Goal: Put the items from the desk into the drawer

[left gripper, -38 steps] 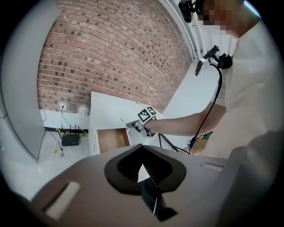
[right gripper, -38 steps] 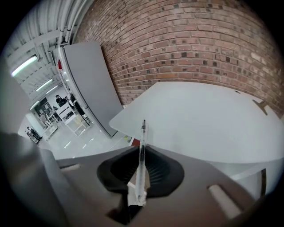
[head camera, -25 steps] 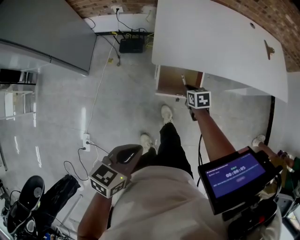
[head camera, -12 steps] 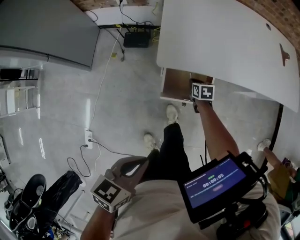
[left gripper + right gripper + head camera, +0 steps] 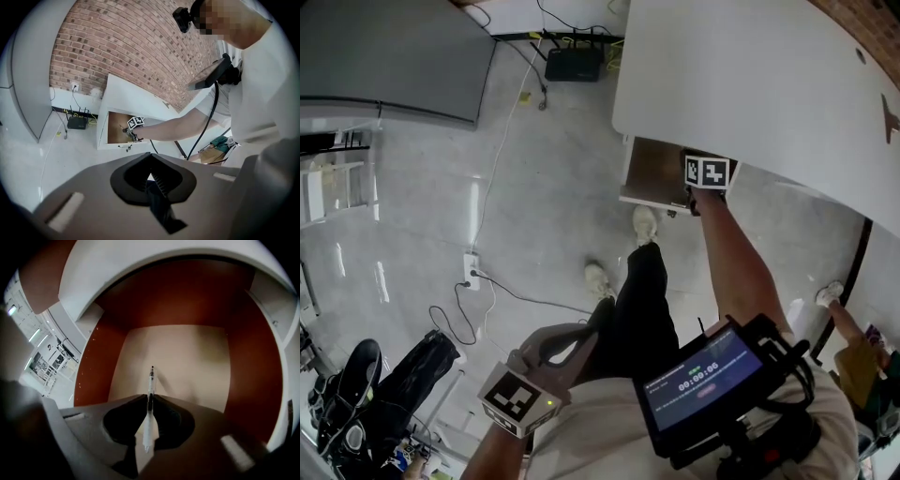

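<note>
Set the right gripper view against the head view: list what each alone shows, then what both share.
Only the right gripper view: the pen clamped in the jaws of the right gripper, pointing over the bare pale floor of the drawer. Only the head view: the white desk, the left gripper low at the person's side, and the lit screen. Both: the open drawer with the right gripper reaching into it.

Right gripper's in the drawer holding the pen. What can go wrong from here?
1. The pen sticks out ahead of the right gripper; pushing deeper may jab its tip into the drawer floor.
2. The desktop overhangs the drawer; lifting straight up may knock the gripper against it.
</note>
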The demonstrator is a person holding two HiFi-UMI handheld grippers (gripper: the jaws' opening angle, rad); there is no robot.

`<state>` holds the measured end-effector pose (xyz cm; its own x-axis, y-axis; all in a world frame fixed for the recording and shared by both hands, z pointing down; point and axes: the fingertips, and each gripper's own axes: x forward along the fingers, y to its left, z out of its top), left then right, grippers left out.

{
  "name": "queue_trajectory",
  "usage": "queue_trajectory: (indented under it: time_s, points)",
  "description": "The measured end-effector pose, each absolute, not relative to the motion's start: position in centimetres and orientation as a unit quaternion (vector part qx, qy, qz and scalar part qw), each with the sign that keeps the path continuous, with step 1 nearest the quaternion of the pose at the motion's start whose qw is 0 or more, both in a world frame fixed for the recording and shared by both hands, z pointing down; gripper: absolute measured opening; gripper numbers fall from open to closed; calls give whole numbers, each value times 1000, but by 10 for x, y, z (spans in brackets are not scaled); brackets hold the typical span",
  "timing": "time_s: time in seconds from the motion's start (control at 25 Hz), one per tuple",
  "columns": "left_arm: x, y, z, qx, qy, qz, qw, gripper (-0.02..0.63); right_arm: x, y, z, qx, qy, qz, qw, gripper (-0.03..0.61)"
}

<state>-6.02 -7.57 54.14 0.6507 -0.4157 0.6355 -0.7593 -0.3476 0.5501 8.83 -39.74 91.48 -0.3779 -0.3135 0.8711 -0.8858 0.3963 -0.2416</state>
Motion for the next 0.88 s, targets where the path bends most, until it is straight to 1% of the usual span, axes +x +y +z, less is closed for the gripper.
queue_trajectory:
  time_s: [0.2,0.4,0.6,0.88]
  points:
    - [-56,-90,545,799,-373,189,431,8,87,-394,935,379,-739,391,395,48]
    - [-54,-94,546,801,-372,188,429,8,87,-390,930,364,-749,376,406,63]
    - [-54,-94,537,807,-370,185,421,8,90,-377,908,348,-757,343,433,63]
    - [-46,-82,512,829,-367,170,385,8,102,-349,852,338,-777,304,436,61]
